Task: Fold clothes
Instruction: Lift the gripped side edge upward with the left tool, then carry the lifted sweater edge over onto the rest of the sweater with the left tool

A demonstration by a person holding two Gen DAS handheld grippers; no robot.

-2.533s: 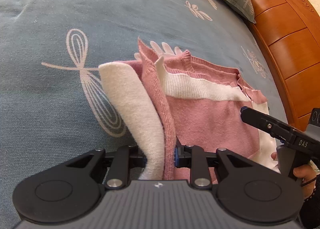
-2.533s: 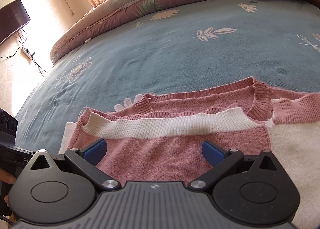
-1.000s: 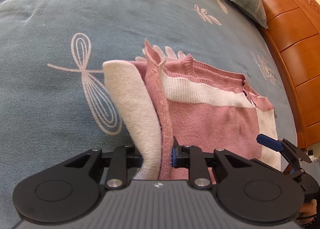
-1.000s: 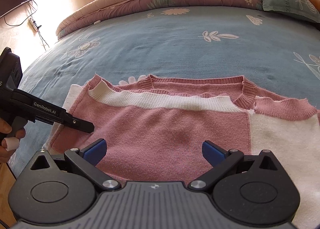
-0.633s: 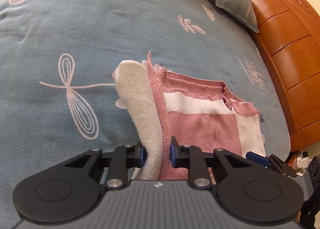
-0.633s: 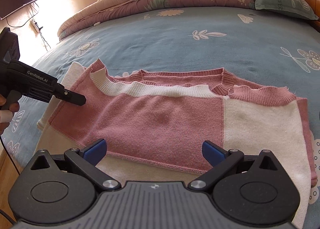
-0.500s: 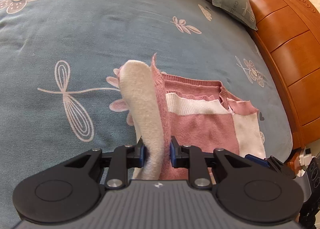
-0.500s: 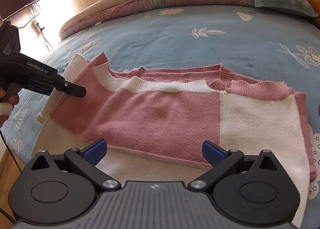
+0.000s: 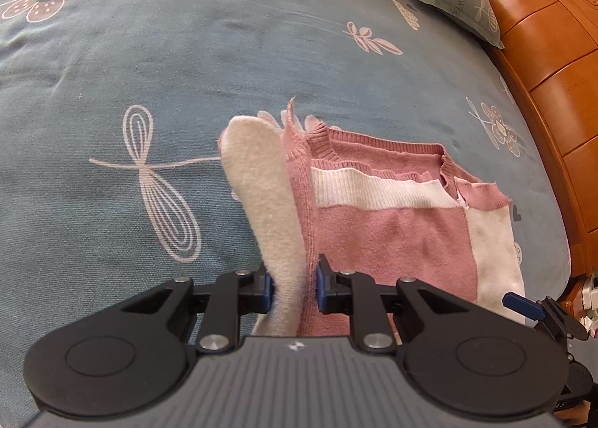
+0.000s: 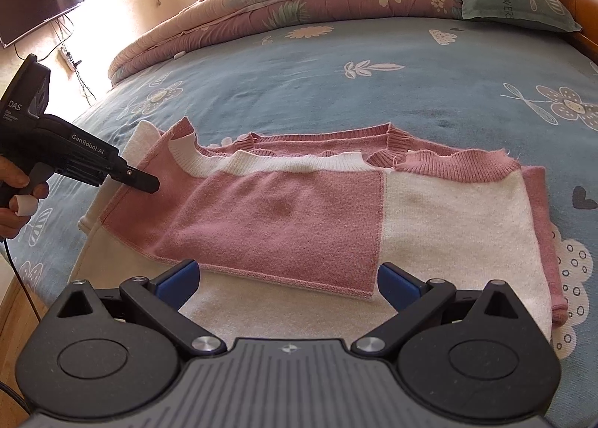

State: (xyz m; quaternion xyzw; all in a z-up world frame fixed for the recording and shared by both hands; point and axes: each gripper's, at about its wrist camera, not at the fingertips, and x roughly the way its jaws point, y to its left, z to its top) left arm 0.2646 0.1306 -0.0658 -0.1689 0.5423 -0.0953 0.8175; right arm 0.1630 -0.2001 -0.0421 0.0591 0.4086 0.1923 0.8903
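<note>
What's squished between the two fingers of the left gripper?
A fold of the pink and white sweater: the left gripper pinches its cream and pink layers together. The left wrist view shows it.

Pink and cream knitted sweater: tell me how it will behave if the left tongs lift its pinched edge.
The pink and cream knitted sweater is probably floppy: its edge in the left tongs curves limply upward. It likely grips rather than slips, given the fuzzy knit. The folded layers may slide apart.

The sweater [image 10: 284, 218] was pink with white blocks; the bedsheet [image 10: 411, 91] was blue with white floral motifs.
</note>
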